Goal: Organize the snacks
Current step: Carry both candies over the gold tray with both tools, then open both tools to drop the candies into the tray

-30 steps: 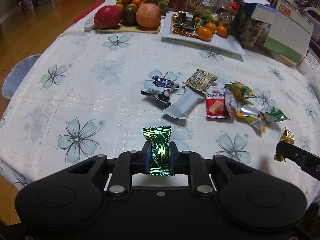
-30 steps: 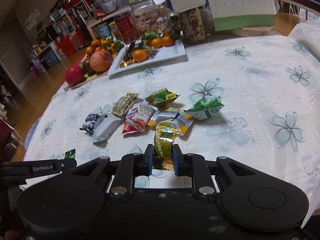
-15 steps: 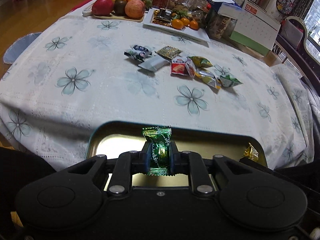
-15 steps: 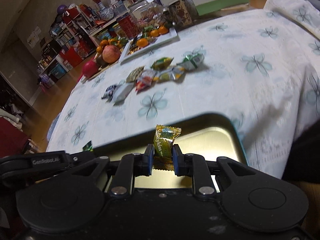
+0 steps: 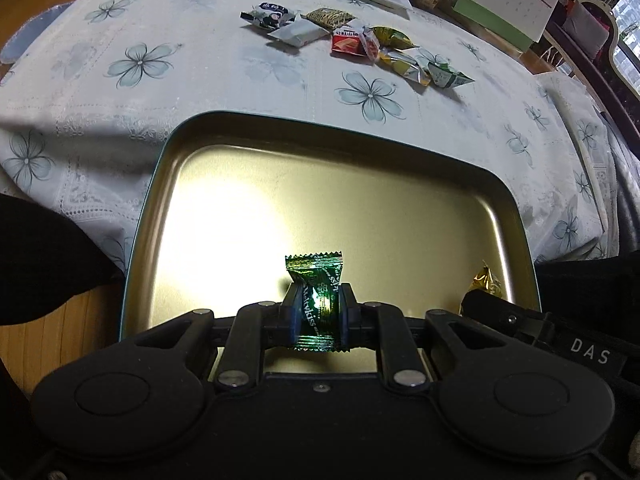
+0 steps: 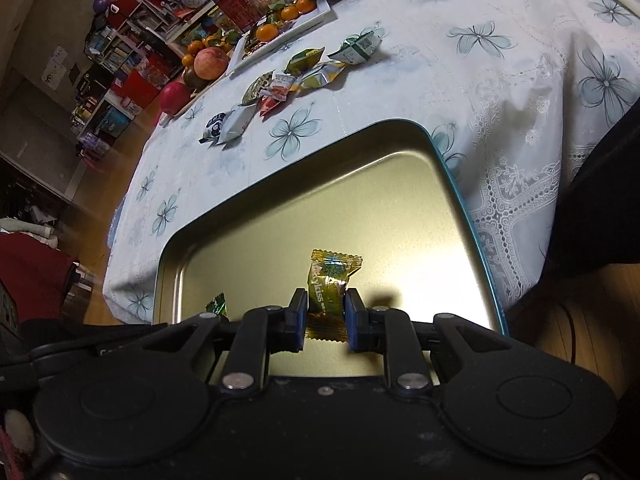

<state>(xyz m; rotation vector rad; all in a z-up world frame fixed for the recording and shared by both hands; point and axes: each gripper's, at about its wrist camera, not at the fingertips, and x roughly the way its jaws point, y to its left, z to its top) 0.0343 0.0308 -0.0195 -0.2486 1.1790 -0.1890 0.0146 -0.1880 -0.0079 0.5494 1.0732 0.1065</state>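
Now green candy (image 5: 316, 300) clenched between left gripper (image 5: 318, 314) pads; gold candy (image 6: 330, 290) likewise in right gripper (image 6: 326, 318).

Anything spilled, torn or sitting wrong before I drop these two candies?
Nothing stands out. The green candy and gold candy look intact in shut jaws above the bare tin tray; remaining snacks lie loosely on the tablecloth.

The tin tray's (image 5: 149, 208) floor lies bare; loose snack packets (image 5: 352, 40) crowd the tablecloth (image 5: 200, 80) beyond.
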